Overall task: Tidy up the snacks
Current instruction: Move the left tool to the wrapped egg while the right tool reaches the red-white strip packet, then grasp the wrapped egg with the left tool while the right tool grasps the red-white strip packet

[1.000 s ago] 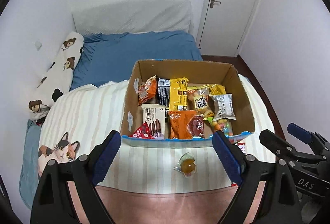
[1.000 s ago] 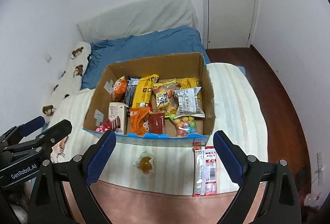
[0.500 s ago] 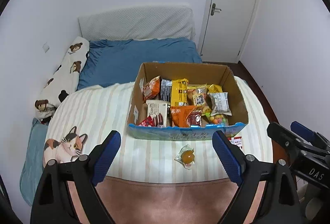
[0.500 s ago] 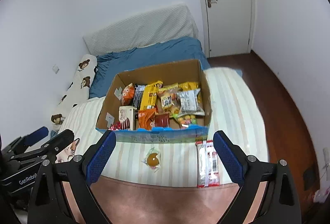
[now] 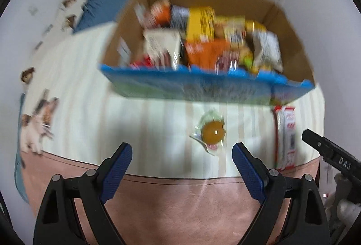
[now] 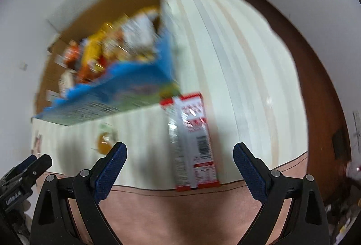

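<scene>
A cardboard box [image 5: 291,26] with a blue printed front wall is seen on a striped cream bedspread [image 5: 90,91], and it is filled with mixed snack packets [image 5: 200,24] whose labels are blurred beyond reading. On the bedspread just in front of the box, a small clear-wrapped orange sweet [image 5: 213,131] is found, apart from the box wall. To its right, a long red-and-white snack pack [image 6: 191,139] is laid lengthwise, its far end just beside the right front corner of the box and its near end at the seam where the striped cloth meets a pink band [image 6: 180,211]. The left gripper [image 5: 182,156] is held with its blue-padded jaws set wide apart above the bedding, and nothing is gripped; the sweet lies beyond and between the fingertips, nearer the right one. The right gripper [image 6: 180,154] is likewise spread wide and empty, and the snack pack is framed between its fingers without being touched by the pads. A cat print [image 5: 38,125] is visible at the left edge of the bedspread.
</scene>
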Motion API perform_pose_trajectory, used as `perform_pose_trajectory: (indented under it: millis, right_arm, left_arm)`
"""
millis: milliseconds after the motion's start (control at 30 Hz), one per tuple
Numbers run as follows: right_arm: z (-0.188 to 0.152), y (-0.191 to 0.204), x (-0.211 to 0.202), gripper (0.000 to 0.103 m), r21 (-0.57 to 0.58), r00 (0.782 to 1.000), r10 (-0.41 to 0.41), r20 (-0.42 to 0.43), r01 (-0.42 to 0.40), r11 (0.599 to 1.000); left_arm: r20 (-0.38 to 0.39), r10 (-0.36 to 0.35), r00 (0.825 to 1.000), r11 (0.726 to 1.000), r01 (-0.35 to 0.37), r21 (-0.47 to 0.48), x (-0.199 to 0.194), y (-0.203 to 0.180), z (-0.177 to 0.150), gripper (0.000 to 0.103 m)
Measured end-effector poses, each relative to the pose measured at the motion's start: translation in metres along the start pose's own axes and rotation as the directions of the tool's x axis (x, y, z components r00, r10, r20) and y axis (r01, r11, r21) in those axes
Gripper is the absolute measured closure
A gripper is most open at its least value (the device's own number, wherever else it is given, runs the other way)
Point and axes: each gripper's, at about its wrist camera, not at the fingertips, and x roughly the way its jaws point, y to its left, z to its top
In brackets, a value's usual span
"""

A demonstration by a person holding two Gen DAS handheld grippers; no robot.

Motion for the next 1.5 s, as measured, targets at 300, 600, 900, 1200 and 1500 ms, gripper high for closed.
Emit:
perform_pose_trajectory:
  millis: [300, 600, 900, 1200, 1500]
  right_arm:
    - [0.004, -0.022, 0.072, 0.006, 0.024, 0.992, -0.055, -0.115, 0.058, 0.998]
    - [0.000, -0.009, 0.097, 0.014, -0.036, 0.983, -0.130, -0.129, 0.126, 0.991]
    - [-0.036, 0.015, 0.078, 0.048, -0.085, 0.990, -0.104, -0.096, 0.096, 0.992]
    - [-0.124, 0.035, 0.071, 0.048, -0.056, 0.972, -0.009, -0.234, -0.005, 0.998]
    - [-0.155, 0.038, 0.084, 0.040, 0.011, 0.962, 0.050, -0.267, -0.049, 0.999]
  left_arm:
    - [-0.170, -0.048, 0.984, 0.998, 0.054, 0.028, 0.088, -0.029, 0.013, 0.012]
    - [-0.201, -0.029, 0.979, 0.997, 0.041, 0.058, 0.120, -0.047, 0.016, 0.046]
    - [-0.203, -0.020, 0.979, 0.997, 0.034, 0.068, 0.105, -0.046, -0.026, 0.047]
    - [-0.276, -0.022, 0.961, 0.997, 0.042, 0.069, 0.081, -0.033, -0.114, 0.047]
    - [-0.318, -0.075, 0.945, 0.997, 0.082, 0.009, 0.092, -0.013, -0.145, 0.045]
